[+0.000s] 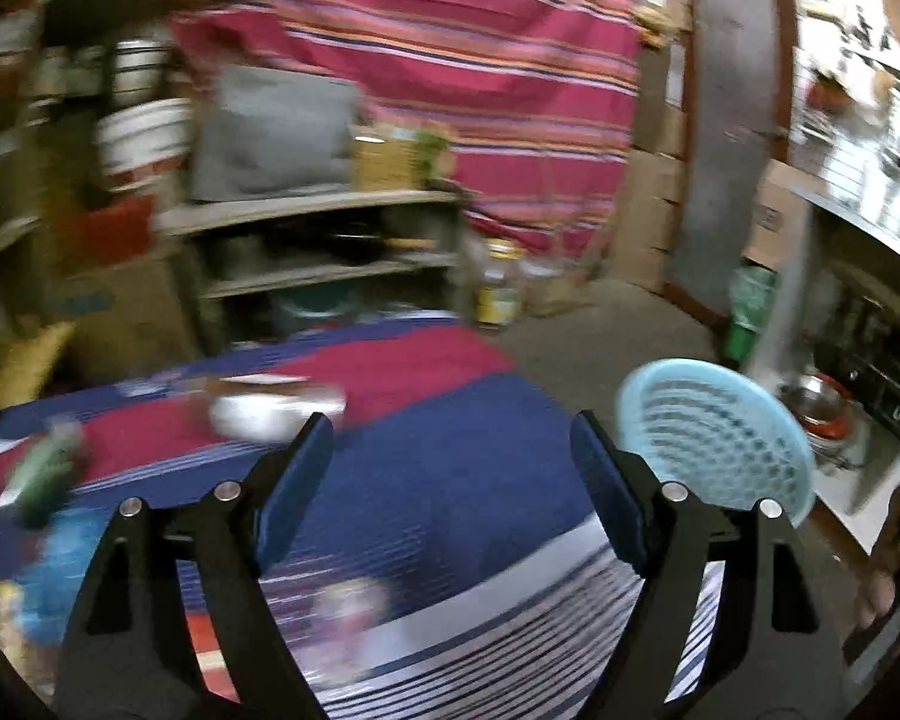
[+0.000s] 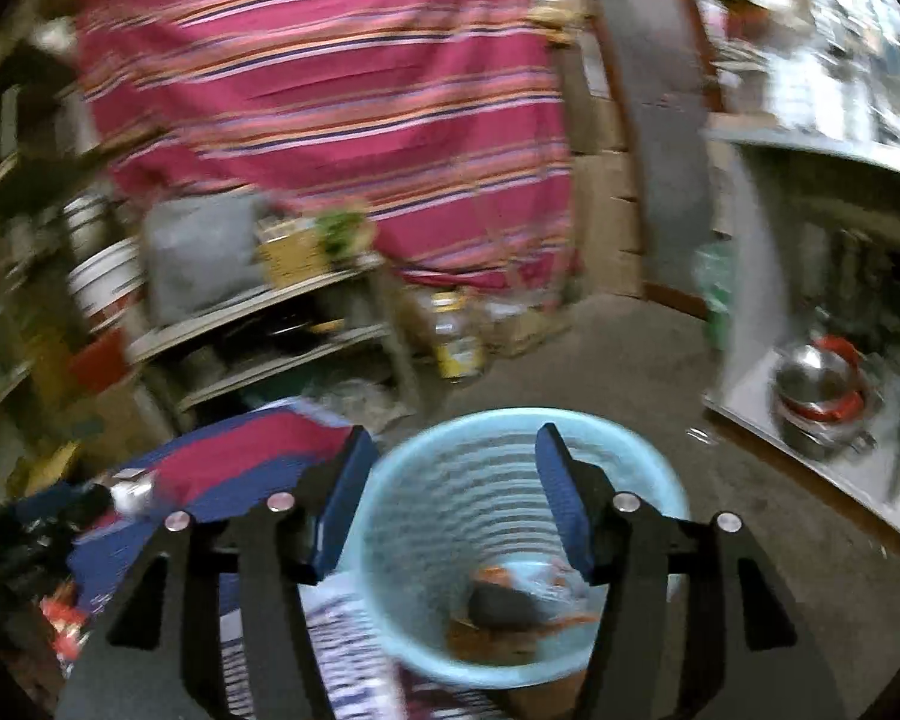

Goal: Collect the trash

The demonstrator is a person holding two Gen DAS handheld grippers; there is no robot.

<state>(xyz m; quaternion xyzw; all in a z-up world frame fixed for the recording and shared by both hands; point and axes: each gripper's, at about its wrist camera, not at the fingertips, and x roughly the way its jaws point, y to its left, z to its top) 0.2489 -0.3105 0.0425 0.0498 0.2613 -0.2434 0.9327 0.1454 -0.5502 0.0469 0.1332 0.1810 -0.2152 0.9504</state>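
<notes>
Left gripper (image 1: 453,450): jaws spread wide, holding nothing, over a blue, red and white striped cloth (image 1: 450,468); blurred white crumpled item (image 1: 270,414) on the cloth, far left of it; blurred green wrapper (image 1: 45,474) at the cloth's left edge; light-blue perforated plastic basket (image 1: 720,438) just right of the right finger. Right gripper (image 2: 453,468): jaws apart, empty, above the same basket (image 2: 426,480), which stands on the floor; orange and dark trash (image 2: 510,600) lies inside at the bottom; striped cloth (image 2: 240,468) to the left.
</notes>
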